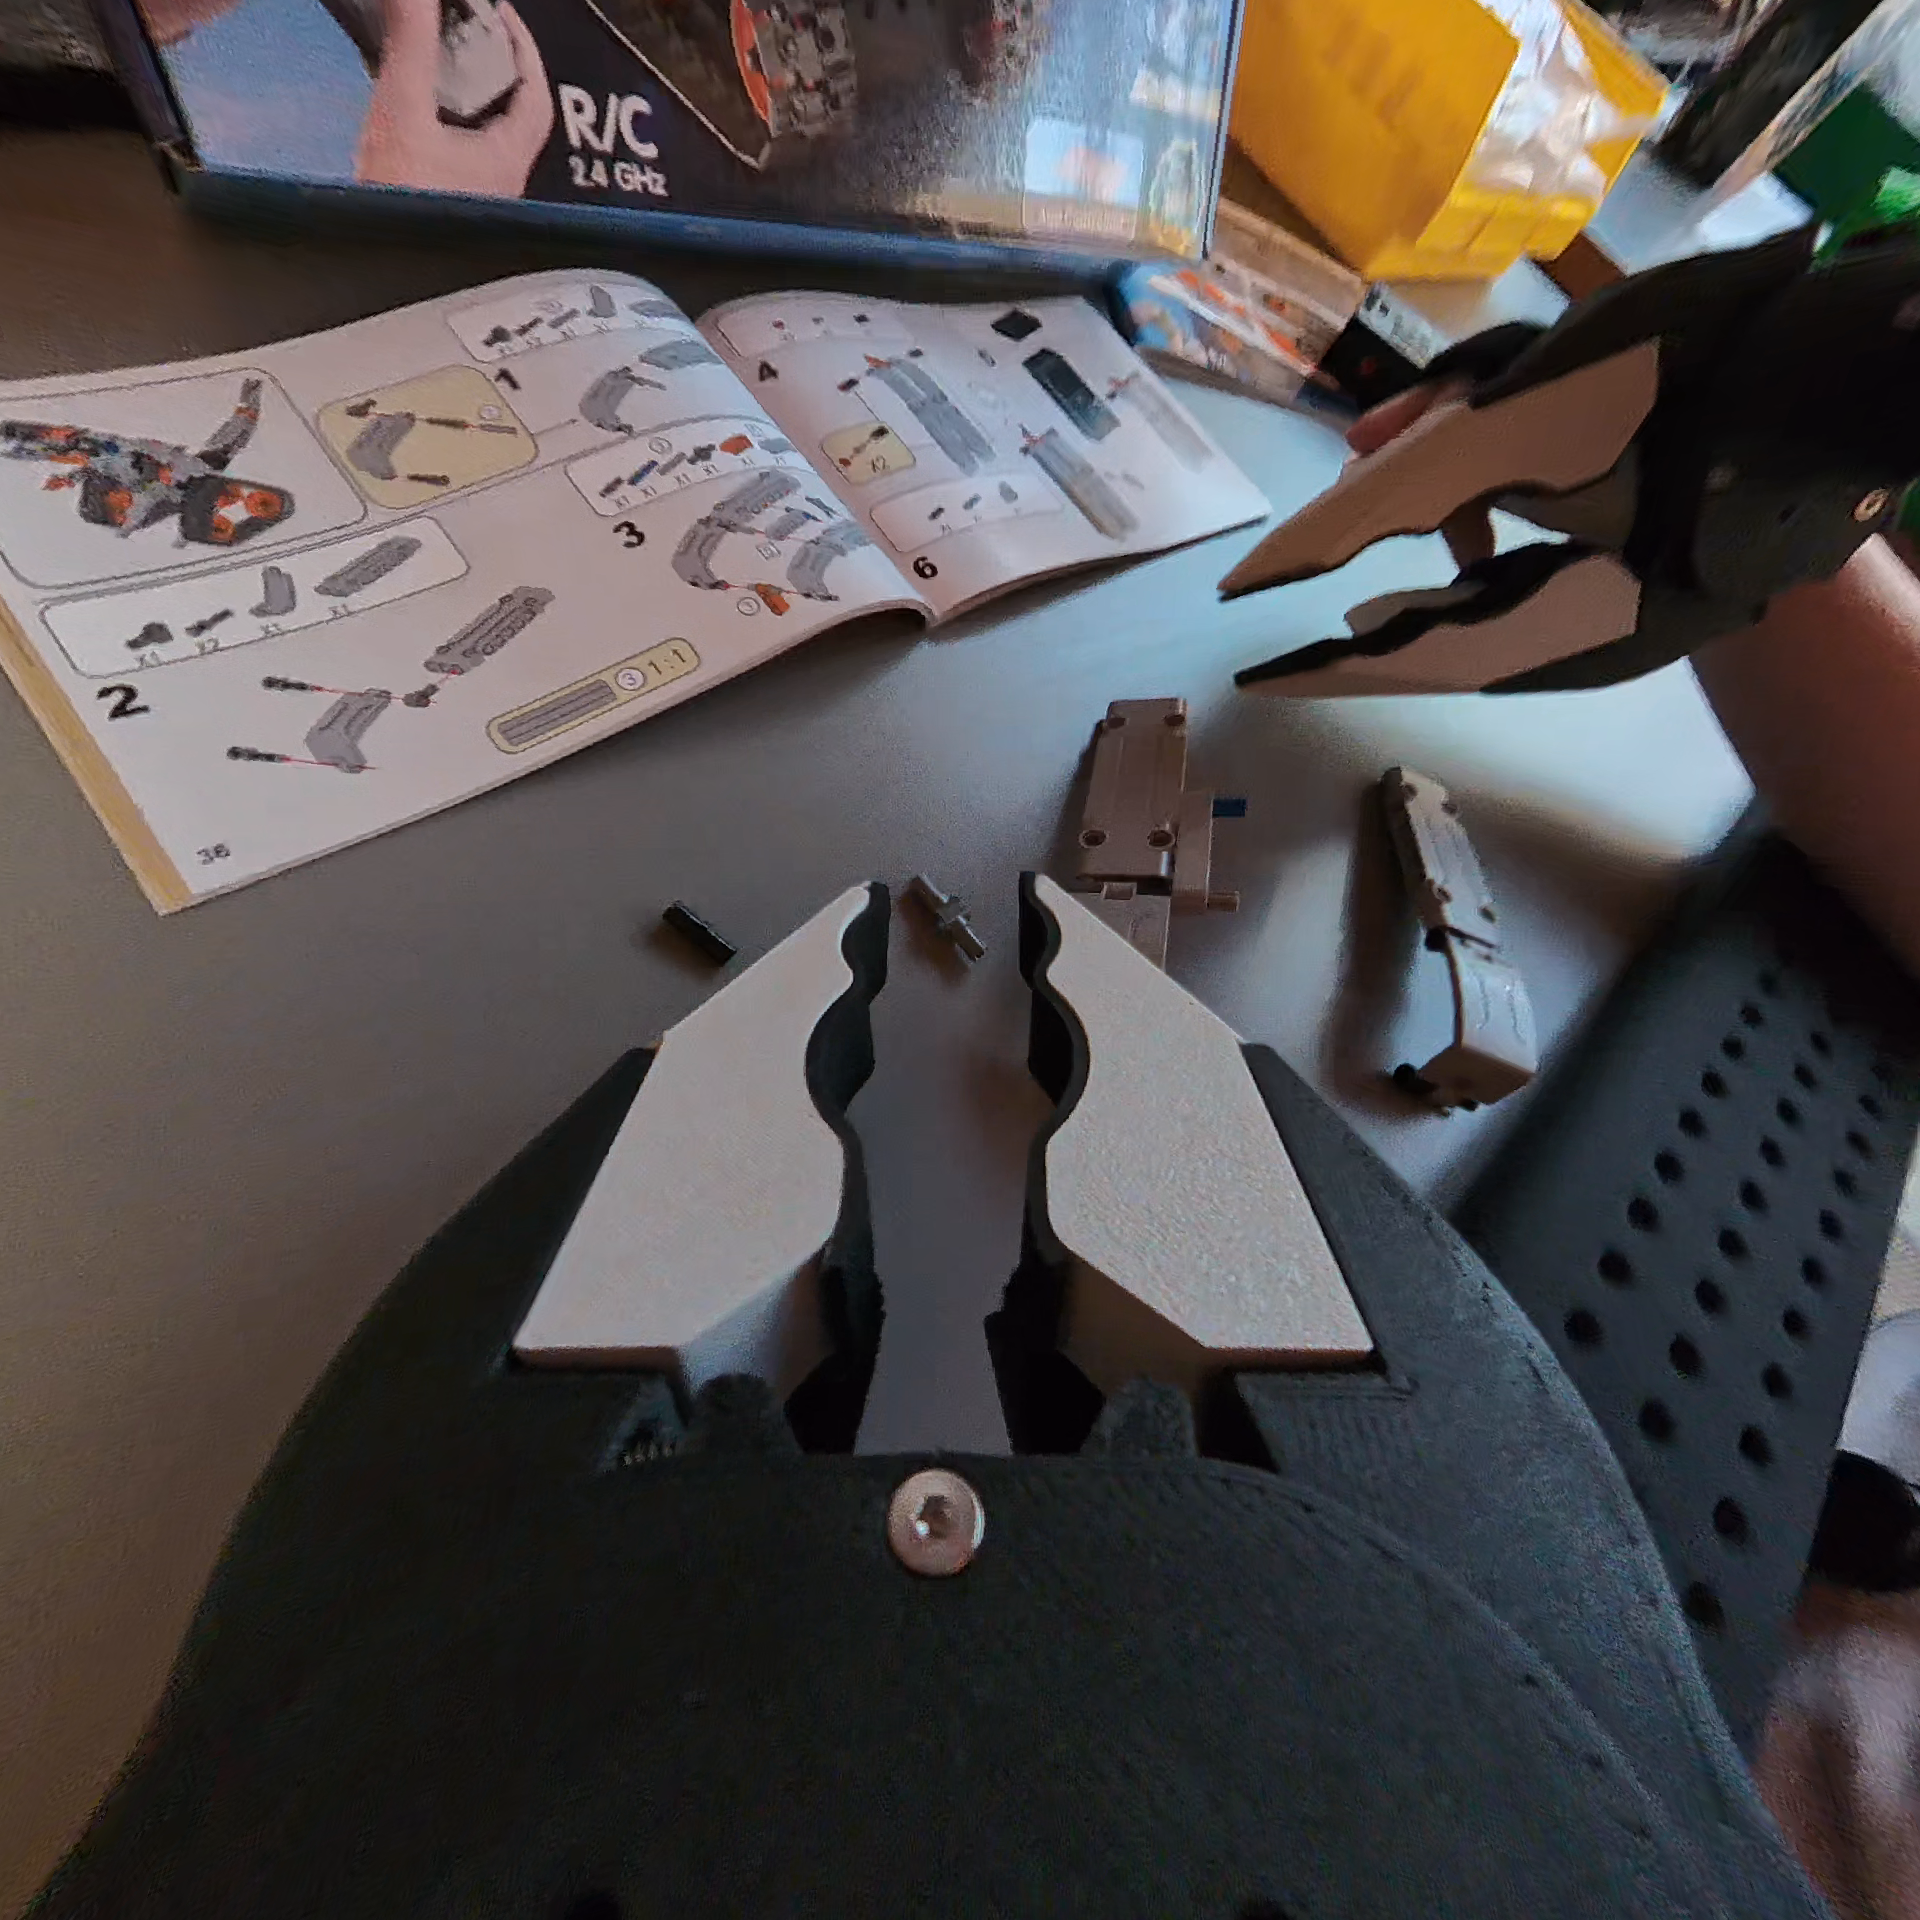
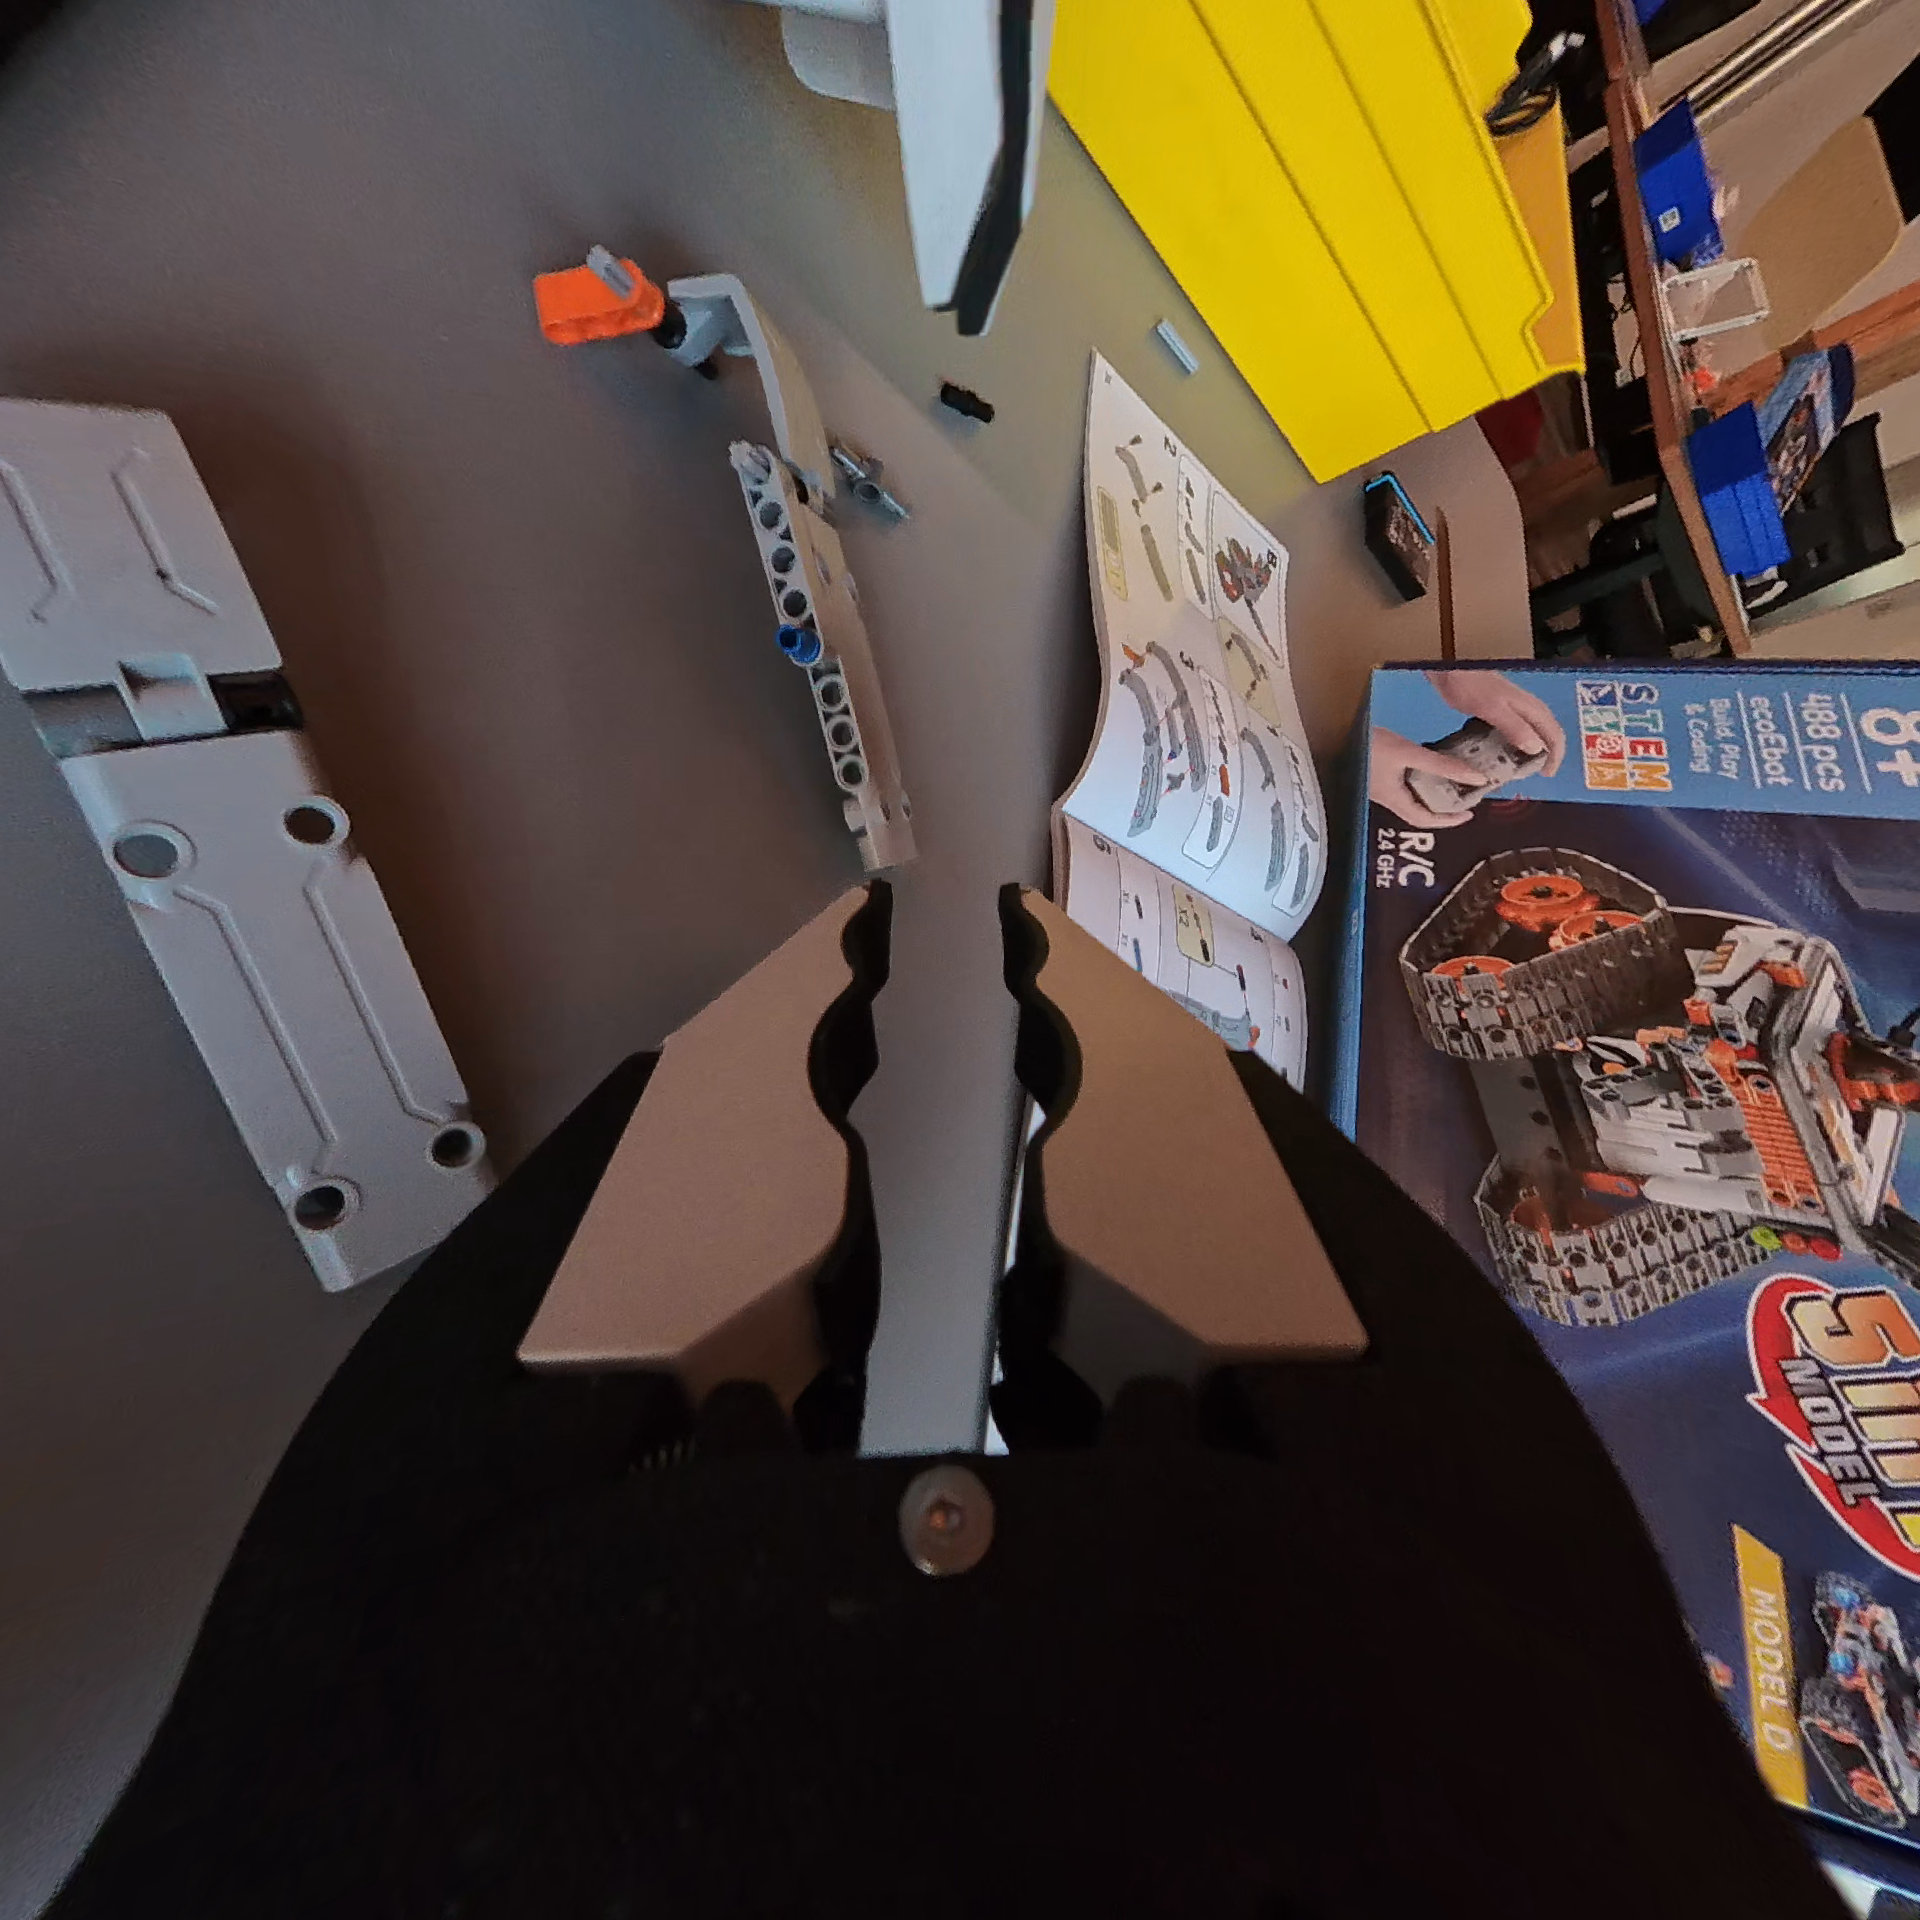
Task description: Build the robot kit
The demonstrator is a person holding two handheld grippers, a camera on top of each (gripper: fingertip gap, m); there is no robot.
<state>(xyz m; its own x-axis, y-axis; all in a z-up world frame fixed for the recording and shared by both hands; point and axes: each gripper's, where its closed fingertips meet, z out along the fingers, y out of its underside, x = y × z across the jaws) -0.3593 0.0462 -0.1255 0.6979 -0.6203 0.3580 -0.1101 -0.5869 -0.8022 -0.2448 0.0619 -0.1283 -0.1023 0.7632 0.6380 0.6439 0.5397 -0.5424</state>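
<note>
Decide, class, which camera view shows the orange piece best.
The right wrist view: the orange piece lies in plain sight on the table, joined to a grey beam. The left wrist view does not show it.

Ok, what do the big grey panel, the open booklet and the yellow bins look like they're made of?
The big grey panel looks like moulded plastic, matt: crisp round holes and raised lines. The open booklet is paper, slightly glossy, its printed pages curving at the spine. The yellow bins appear to be smooth hard plastic with stepped rims, though blur leaves that open.
</note>
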